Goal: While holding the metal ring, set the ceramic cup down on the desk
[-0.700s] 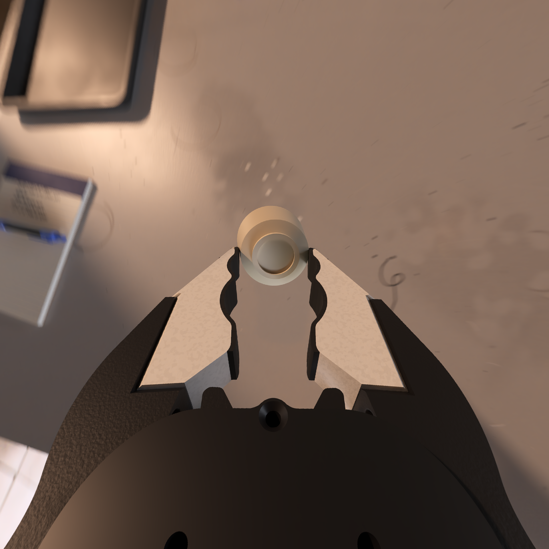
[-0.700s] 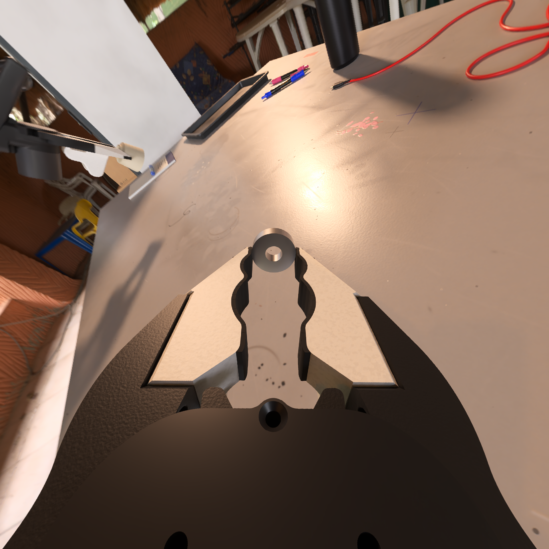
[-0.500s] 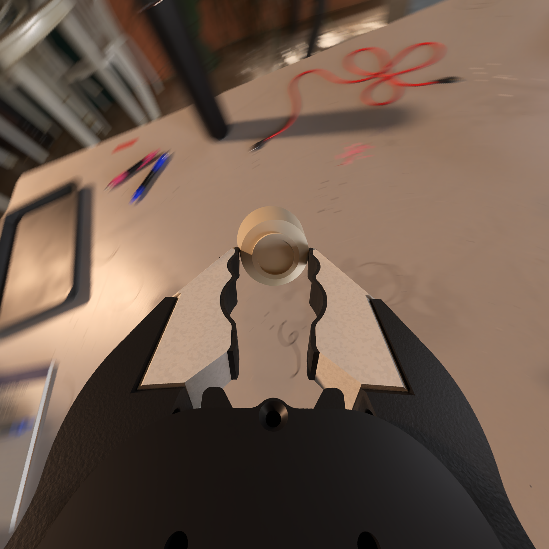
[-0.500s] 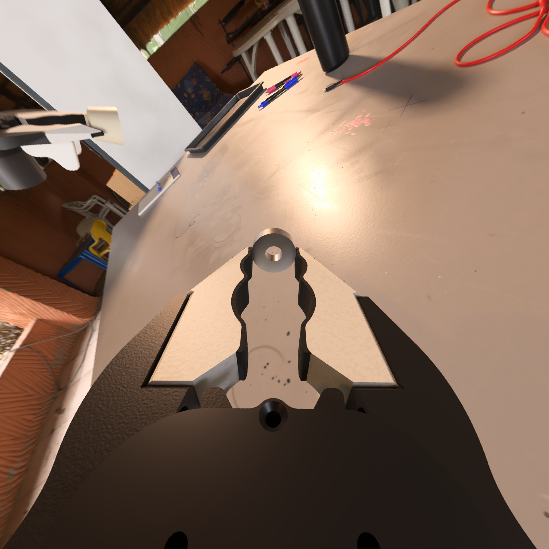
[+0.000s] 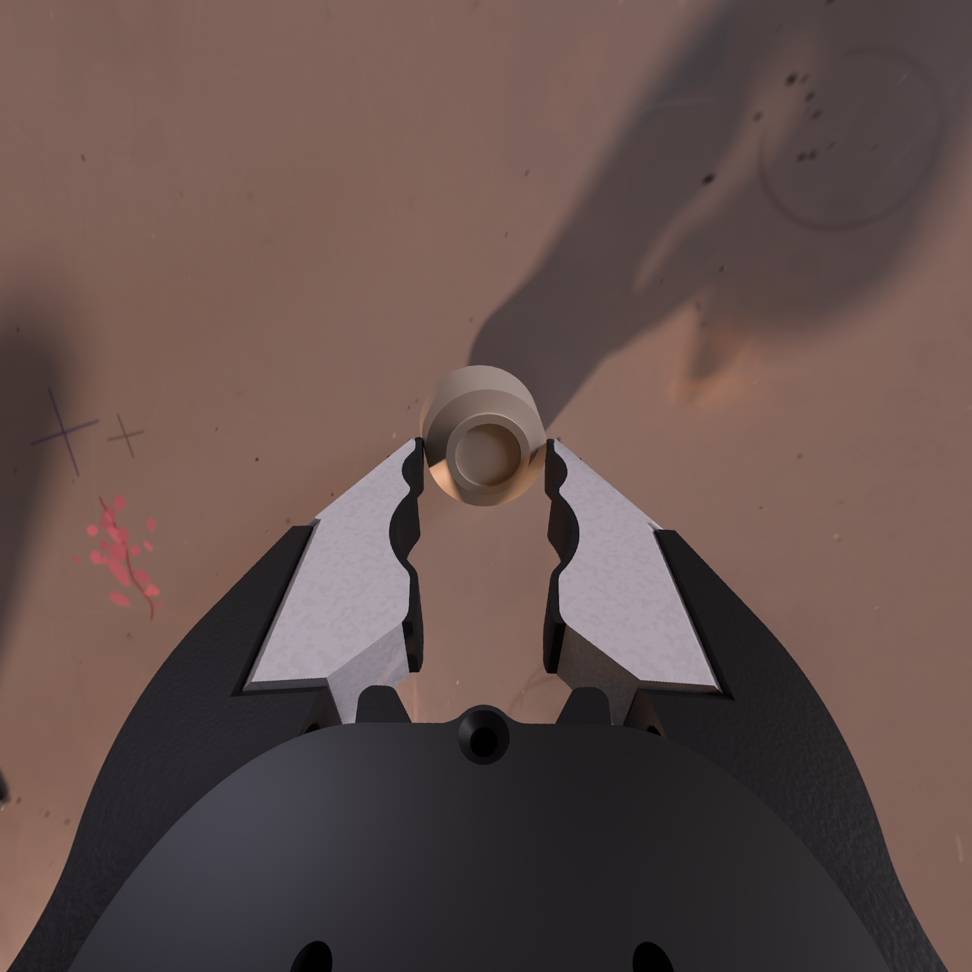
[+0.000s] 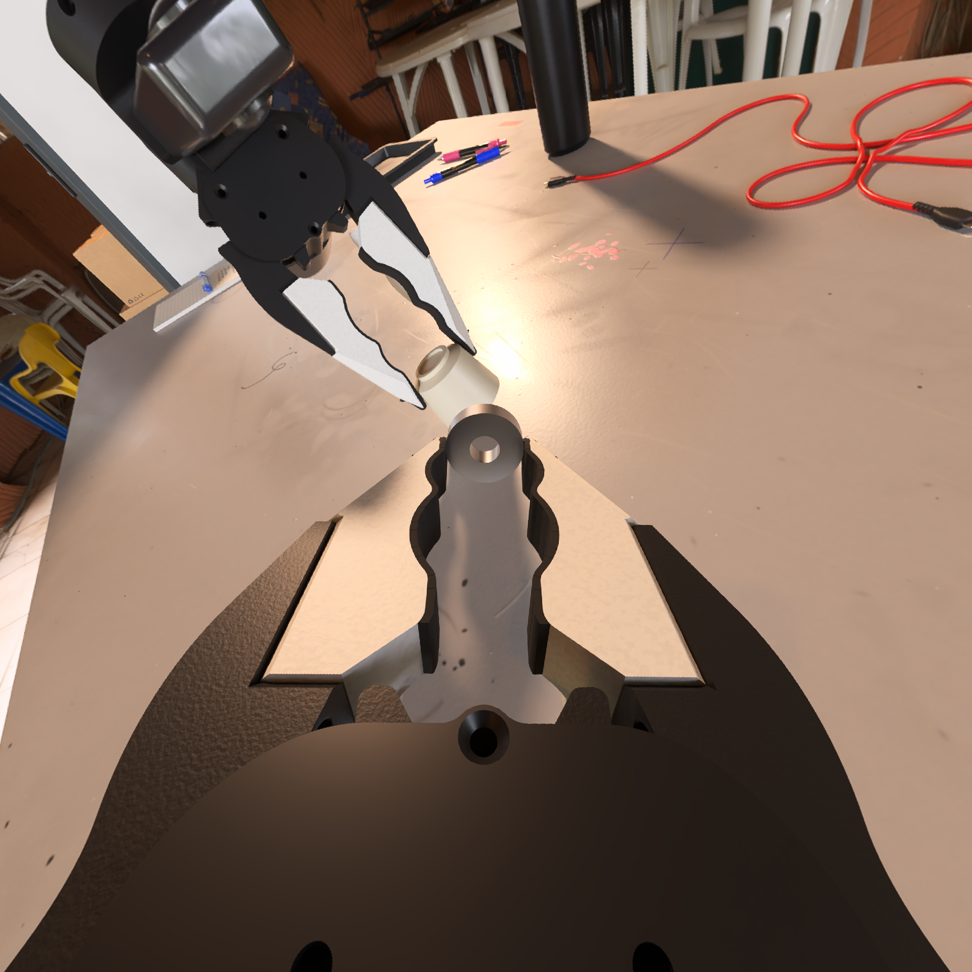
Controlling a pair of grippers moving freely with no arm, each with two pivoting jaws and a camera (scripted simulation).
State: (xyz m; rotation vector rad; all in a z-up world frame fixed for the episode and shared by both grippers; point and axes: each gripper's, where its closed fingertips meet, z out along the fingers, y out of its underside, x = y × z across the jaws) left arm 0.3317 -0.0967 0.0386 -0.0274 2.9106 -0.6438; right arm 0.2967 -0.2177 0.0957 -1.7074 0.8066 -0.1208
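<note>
The ceramic cup is small and cream. It sits between my left gripper's fingertips with its foot facing the camera, above the brown desk. In the right wrist view the left gripper reaches down from the upper left. It holds the cup tilted, mouth toward the desk. I cannot tell whether the cup touches the desk. My right gripper is shut on the grey metal ring, just in front of the cup and above the desk.
A red cable, a black cylinder, pens and a black tray lie at the far side. A grey pad lies at the left edge. A pink stain marks the desk.
My left gripper has swung from the far left of the desk to its middle, close to the right gripper, and now points down with the cup still held. The right gripper keeps the ring.
</note>
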